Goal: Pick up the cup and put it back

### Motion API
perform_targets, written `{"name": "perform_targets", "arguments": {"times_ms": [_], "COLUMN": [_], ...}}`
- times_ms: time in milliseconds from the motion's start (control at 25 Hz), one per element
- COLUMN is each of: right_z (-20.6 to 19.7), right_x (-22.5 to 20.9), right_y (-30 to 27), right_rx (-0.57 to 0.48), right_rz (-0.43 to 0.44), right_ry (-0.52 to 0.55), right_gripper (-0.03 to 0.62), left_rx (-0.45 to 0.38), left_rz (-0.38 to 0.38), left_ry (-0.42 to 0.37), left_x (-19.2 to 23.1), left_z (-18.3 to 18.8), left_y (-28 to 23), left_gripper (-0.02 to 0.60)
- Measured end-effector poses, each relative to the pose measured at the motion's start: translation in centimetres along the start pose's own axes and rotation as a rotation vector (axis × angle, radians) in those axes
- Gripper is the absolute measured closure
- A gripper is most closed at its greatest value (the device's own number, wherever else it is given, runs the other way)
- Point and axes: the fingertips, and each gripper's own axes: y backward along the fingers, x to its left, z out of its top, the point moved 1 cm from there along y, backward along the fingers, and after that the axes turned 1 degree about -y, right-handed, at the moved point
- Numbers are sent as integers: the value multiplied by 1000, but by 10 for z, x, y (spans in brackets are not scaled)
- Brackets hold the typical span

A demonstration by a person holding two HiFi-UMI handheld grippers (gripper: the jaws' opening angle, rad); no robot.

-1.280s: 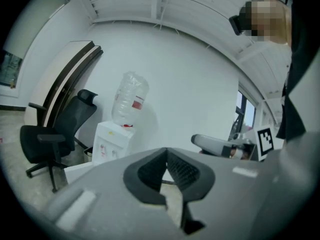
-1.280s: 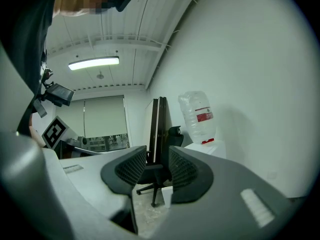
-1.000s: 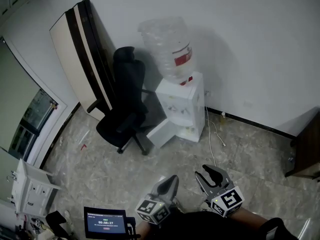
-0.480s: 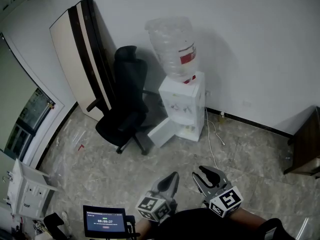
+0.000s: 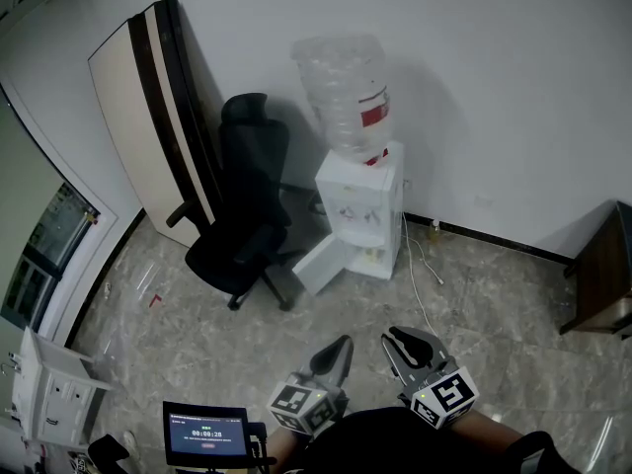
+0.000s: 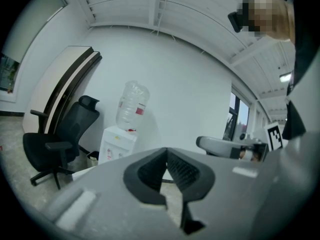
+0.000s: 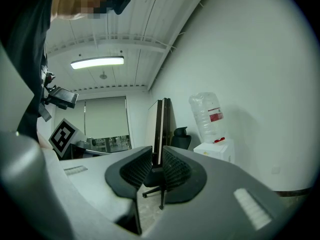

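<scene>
The right claw [image 5: 405, 340] has just been closing its jaws, empty, and seems slightly nearer the water dispenser [image 5: 360, 215].

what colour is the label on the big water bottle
Red, on the large clear plastic water bottle atop the white dispenser; best in the head view.
</scene>
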Motion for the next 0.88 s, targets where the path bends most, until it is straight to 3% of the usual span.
{"name": "perform_targets", "arguments": {"times_ms": [480,880], "right_z": [4,8], "right_x": [9,17], "right_y": [-4,6], "right_rx": [-6,-11], "right_rz": [-15,3], "right_ry": [38,53], "right_gripper": [536,540], "left_rx": [-15,-14], "left_rz": [-8,-17], "left_ry": [-3,4], "left_x": [9,-8], "left_z": [1,2], "left_y": [5,12], "left_gripper": [577,577]}}
